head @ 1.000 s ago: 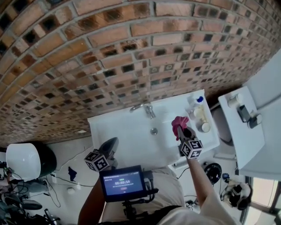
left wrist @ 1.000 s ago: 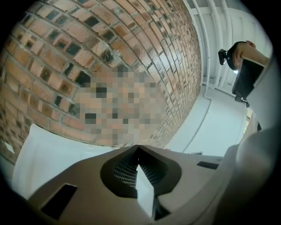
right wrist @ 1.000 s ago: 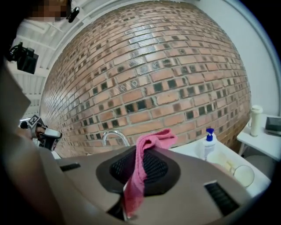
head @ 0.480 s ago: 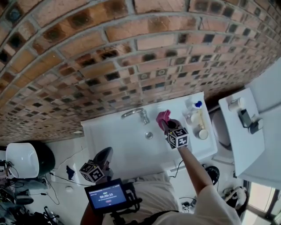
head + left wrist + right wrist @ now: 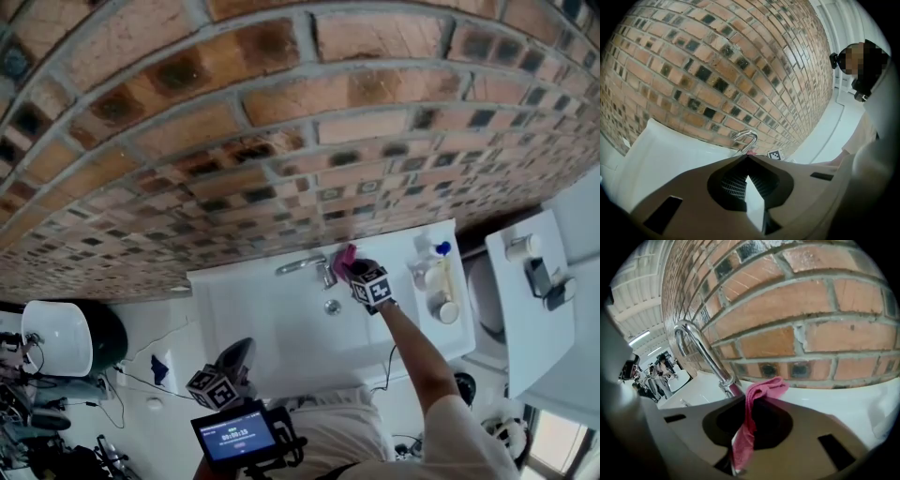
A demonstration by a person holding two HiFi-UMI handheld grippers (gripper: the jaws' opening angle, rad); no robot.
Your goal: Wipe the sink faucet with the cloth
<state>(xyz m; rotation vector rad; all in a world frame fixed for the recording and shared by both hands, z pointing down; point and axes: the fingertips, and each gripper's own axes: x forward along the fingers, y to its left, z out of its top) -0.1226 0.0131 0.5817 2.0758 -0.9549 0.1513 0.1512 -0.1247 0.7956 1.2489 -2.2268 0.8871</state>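
Observation:
A chrome arched faucet (image 5: 302, 265) stands at the back of the white sink (image 5: 253, 323), against the brick wall. My right gripper (image 5: 348, 266) is shut on a pink cloth (image 5: 343, 255), just right of the faucet's base. In the right gripper view the cloth (image 5: 757, 401) hangs folded between the jaws of that gripper (image 5: 746, 401), beside the faucet's stem (image 5: 701, 352); whether they touch I cannot tell. My left gripper (image 5: 236, 359) is held low before the sink's front edge, shut on nothing. From the left gripper (image 5: 746, 156) the faucet (image 5: 746, 138) shows beyond the jaw tips.
Bottles and small containers (image 5: 436, 277) stand on the sink's right ledge. The drain (image 5: 332, 307) lies below the faucet. A white shelf (image 5: 534, 281) with items sits at the right, a white round object (image 5: 56, 337) at the left. The brick wall (image 5: 281, 141) is close behind.
My right gripper has carried the pink cloth from over the basin's right side up and left to the faucet's base. The left gripper has stayed low in front of the sink.

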